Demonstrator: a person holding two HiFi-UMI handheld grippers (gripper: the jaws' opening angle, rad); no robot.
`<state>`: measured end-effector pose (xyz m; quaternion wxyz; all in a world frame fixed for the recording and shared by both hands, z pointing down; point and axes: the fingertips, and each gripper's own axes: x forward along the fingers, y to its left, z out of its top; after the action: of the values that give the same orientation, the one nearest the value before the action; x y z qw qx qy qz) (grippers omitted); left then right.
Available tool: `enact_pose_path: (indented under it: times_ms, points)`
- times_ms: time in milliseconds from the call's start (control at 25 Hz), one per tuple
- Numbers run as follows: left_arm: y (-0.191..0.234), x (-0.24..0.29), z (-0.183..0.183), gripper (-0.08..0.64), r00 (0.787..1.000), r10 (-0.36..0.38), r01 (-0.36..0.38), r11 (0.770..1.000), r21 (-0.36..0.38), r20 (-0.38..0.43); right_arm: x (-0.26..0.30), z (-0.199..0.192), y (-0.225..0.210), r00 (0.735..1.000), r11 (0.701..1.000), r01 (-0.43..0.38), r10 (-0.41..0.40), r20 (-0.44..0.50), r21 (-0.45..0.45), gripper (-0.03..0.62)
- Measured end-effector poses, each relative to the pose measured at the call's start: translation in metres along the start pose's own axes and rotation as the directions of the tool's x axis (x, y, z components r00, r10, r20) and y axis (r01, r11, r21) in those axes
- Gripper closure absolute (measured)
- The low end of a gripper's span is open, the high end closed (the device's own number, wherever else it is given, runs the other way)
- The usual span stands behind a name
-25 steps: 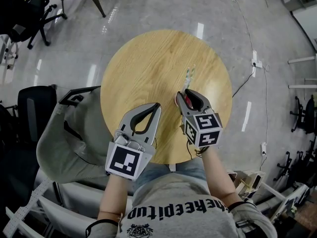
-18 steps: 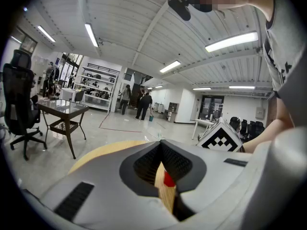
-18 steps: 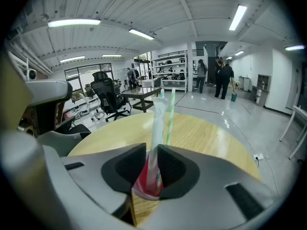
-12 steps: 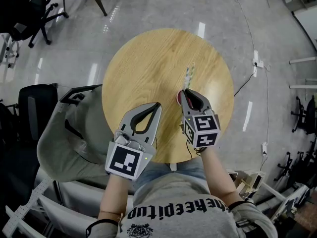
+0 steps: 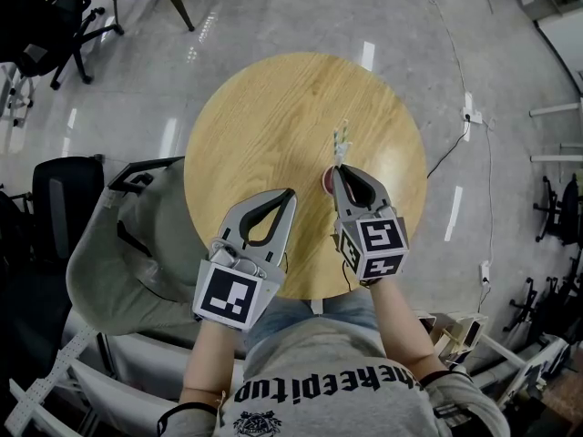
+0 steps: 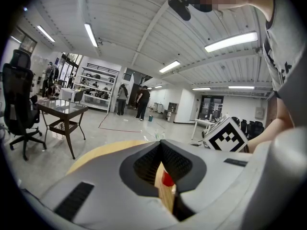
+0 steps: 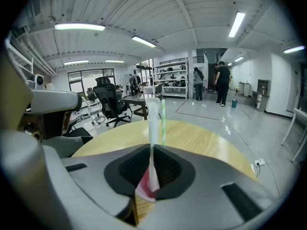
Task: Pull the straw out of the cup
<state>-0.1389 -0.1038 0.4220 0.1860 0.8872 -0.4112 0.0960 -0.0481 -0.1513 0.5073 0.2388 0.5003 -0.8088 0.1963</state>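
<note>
One straw [image 7: 153, 128] pinched, clear only in right gripper view.

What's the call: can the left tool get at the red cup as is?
Probably yes, from the side: only bare table lies between the left tool and the red cup. The right tool, whose jaws have just been closing onto the straw, hangs over the cup's top.

Smooth wood-grain table [image 5: 273, 126]; glossy grey floor [image 5: 301, 7]; matt white straw [image 7: 152, 128].
</note>
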Motion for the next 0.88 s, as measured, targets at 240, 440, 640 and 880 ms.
enact_pose_path:
  times_ms: [240,440,640,880]
  points:
    - [-0.007,0.002,0.004,0.537,1.0,-0.006,0.005,1.0,0.01,0.008,-0.011,0.01,0.002,0.999,1.0,-0.019,0.019,0.037,-0.009,0.554]
    - [-0.015,0.003,0.007,0.537,1.0,-0.005,0.005,1.0,0.02,0.019,-0.02,0.016,0.004,0.997,0.999,-0.035,0.037,0.065,-0.026,0.554]
    - [-0.026,0.003,0.013,0.537,0.999,-0.002,0.001,1.0,0.031,0.032,-0.032,0.026,0.004,0.994,0.998,-0.052,0.056,0.099,-0.04,0.555]
    - [-0.04,0.0,0.019,0.537,0.999,0.009,-0.011,0.999,0.037,0.051,-0.052,0.042,0.006,0.986,0.995,-0.077,0.085,0.144,-0.063,0.557]
